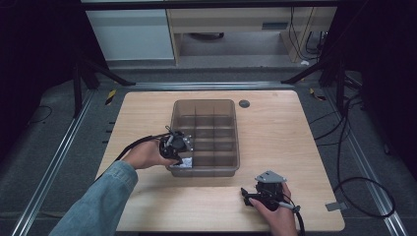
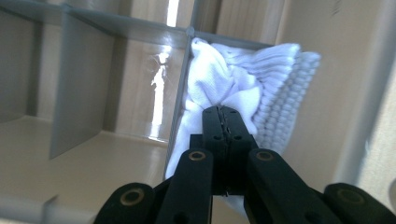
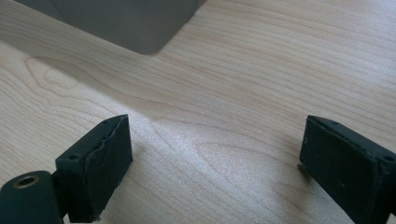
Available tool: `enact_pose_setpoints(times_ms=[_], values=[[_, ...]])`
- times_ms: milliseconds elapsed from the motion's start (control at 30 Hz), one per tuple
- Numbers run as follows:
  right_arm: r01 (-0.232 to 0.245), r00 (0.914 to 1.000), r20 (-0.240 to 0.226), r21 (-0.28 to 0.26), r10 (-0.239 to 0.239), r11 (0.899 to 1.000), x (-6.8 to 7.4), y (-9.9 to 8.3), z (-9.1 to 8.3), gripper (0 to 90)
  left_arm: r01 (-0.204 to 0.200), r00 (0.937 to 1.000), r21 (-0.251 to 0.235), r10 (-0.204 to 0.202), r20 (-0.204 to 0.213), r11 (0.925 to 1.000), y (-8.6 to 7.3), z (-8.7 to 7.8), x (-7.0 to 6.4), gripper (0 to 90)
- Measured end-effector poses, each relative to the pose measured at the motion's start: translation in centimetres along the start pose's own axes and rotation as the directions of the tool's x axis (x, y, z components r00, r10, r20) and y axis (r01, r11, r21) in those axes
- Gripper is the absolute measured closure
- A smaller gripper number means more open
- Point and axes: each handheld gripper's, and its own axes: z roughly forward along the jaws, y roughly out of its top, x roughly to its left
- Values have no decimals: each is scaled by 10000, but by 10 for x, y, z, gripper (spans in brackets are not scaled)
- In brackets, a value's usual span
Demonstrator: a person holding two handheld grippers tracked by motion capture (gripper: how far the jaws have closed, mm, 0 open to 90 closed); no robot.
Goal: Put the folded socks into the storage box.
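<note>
Left gripper view: the left hand-held gripper (image 2: 223, 116) has its jaws clamped on a white sock (image 2: 243, 84), just ahead of it in a corner compartment of the divided bin (image 1: 204, 137). The right hand-held gripper (image 3: 215, 154) rests spread wide on the tabletop (image 3: 261, 70).

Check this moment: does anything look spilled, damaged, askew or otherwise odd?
Nothing stands out. The left gripper is shut on a bunched white cloth in a near corner cell of the divided bin. The bin sits square on the table. The right gripper is open over bare wood.
</note>
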Motion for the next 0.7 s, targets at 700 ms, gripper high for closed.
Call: enact_pose_setpoints(times_ms=[700], values=[[-2,10000,2,2,2,10000,0,0,0,95,-100,9995,-697,78,-315,9975,-4,-36,-6,881]])
